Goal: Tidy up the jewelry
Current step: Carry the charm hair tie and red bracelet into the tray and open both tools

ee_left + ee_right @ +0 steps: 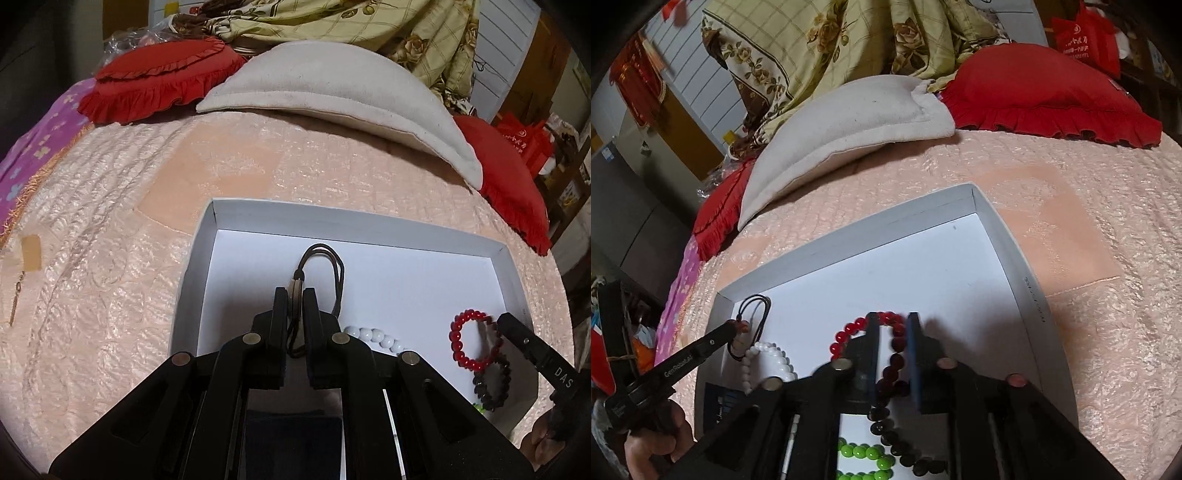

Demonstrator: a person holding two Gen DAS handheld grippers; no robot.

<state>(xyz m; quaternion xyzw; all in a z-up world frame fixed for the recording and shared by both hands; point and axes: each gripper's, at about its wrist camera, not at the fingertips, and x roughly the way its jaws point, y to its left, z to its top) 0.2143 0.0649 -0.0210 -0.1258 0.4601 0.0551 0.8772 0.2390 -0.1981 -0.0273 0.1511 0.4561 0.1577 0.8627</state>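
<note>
My left gripper (295, 295) is clamped on the pendant of a cord necklace (325, 258), held inside the white box (207, 236). My right gripper (892, 321) stands narrowly apart around the red bracelet (849, 328), which lies in the box beside the white beads (775, 354) and dark beads (897, 443).

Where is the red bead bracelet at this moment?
The red bead bracelet lies in the white box, on its right side in the left wrist view, beside the dark bead bracelet; the right tool straddles it.
</note>
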